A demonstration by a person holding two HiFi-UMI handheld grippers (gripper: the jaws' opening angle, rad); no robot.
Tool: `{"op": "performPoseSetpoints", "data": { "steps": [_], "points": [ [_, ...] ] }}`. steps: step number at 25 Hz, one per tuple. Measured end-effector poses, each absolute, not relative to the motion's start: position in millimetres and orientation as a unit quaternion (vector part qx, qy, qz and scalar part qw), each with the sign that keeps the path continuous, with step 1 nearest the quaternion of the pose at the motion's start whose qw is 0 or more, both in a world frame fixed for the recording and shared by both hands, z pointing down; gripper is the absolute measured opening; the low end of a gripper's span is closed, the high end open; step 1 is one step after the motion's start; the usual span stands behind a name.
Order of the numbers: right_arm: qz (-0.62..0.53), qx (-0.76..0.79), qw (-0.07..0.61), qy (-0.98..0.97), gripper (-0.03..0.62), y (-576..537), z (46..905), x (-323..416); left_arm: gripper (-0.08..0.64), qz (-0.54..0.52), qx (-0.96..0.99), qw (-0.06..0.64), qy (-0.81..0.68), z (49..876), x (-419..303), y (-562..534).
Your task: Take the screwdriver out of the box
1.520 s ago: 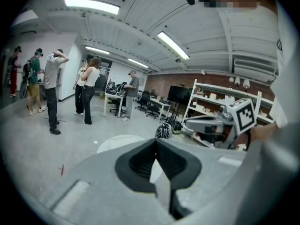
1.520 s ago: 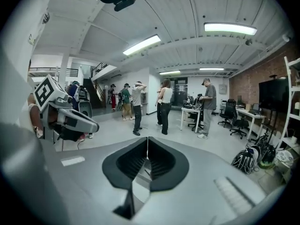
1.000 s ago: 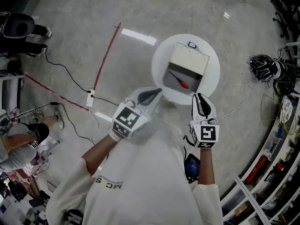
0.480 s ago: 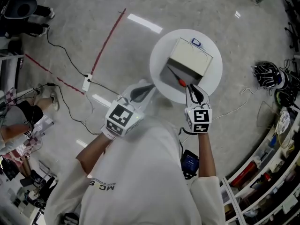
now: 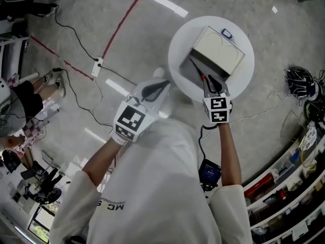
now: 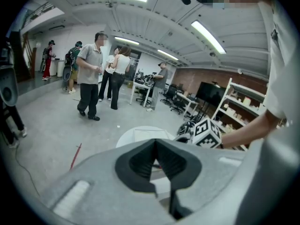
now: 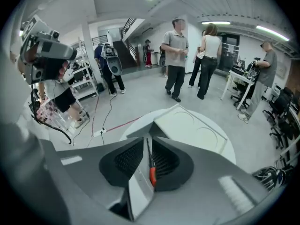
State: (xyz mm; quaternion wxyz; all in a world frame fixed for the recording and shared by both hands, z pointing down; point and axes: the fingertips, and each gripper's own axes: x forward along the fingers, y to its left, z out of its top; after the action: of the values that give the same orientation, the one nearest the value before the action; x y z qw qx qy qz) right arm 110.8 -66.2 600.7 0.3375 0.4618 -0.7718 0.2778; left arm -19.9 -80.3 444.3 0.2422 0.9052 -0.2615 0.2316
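Note:
A beige box [image 5: 221, 50] stands on the round white table [image 5: 177, 70], its grey flap folded down toward me. The screwdriver [image 5: 198, 71], thin dark shaft and red handle, lies on that flap. My right gripper [image 5: 210, 79] is down over it, open by a narrow gap. In the right gripper view the screwdriver [image 7: 151, 172] lies between the pads of the right gripper [image 7: 148, 138], with grey flap showing beside the shaft. My left gripper [image 5: 163, 85] hangs off the table's left edge. In the left gripper view the left gripper [image 6: 155, 140] is shut and empty.
A small blue-and-white item [image 5: 227, 33] lies on the table behind the box. On the floor are a power strip with cables [image 5: 96, 66] and a red tape line [image 5: 122, 27]. Shelving [image 5: 284, 187] runs along the right. Several people [image 7: 176, 55] stand beyond the table.
My right gripper has moved forward from the table's near edge onto the box flap and now straddles the screwdriver. The left gripper has drifted forward slightly, still off the table.

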Motion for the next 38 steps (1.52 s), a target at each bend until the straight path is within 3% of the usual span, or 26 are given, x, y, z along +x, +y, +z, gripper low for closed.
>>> {"op": "performPoseSetpoints", "data": {
  "steps": [19, 38],
  "points": [
    [0.302, 0.355, 0.444, -0.766, 0.078, -73.3, 735.5, 107.0, 0.000, 0.251, 0.892, 0.269, -0.261, 506.7, 5.1, -71.3],
    [0.334, 0.267, 0.543, -0.723, 0.091, -71.6, 785.0, 92.3, 0.000, 0.244, 0.887, 0.281, -0.272, 513.5, -12.2, -81.0]
  ]
}}
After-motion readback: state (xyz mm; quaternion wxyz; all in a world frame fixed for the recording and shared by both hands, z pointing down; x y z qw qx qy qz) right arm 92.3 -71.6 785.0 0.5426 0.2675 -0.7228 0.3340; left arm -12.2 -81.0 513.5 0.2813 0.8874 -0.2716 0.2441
